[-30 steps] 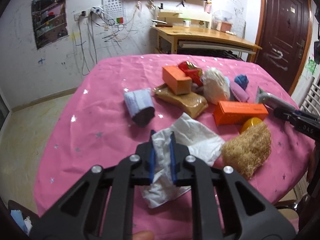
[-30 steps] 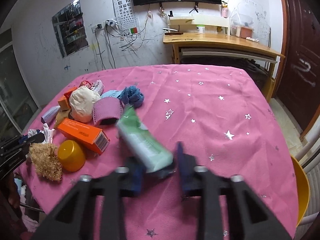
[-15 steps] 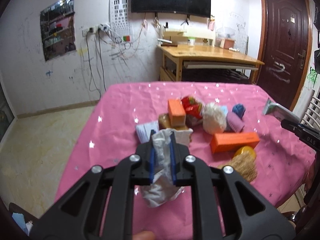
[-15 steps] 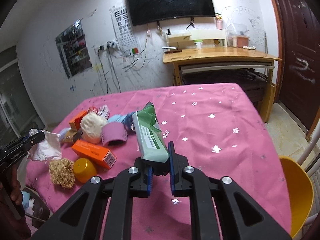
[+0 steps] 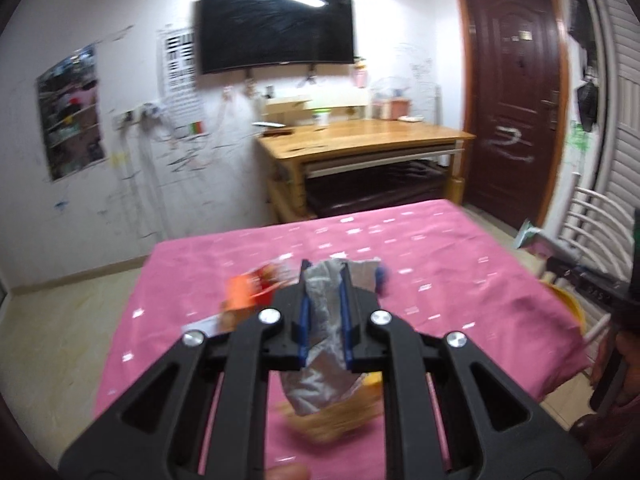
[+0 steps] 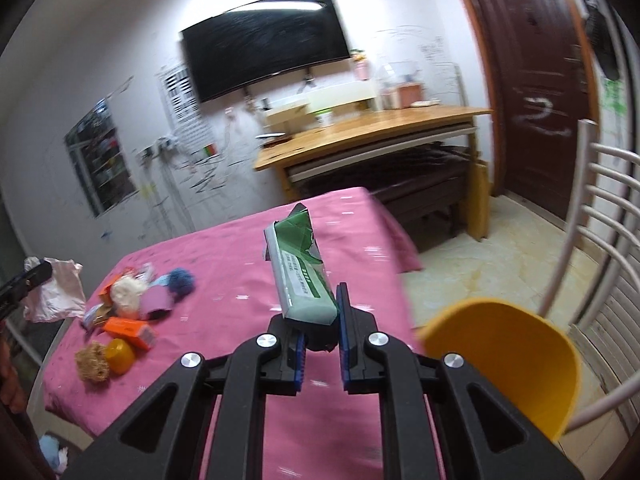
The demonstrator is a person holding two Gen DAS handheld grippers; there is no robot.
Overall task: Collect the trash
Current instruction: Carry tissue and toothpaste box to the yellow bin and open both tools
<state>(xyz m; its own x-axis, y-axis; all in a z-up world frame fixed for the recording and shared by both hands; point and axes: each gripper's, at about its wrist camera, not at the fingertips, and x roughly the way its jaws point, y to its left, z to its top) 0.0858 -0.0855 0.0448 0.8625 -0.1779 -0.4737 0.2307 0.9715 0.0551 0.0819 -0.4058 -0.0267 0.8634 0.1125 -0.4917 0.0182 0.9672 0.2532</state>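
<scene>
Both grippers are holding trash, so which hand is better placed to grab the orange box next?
Neither yet: left gripper clamps a crumpled tissue, right gripper a green packet. The orange box lies on the left side.

Crumpled tissue (image 5: 324, 344): lifted off counter (image 5: 440, 280), now airborne in left gripper (image 5: 325, 316). Green packet (image 6: 300, 276): likewise raised, right gripper (image 6: 322, 344).

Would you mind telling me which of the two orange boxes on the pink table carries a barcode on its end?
It is the long orange box lying flat beside the yellow cap; its near end shows a white barcode panel. The smaller orange box sits farther back in the pile.
</scene>
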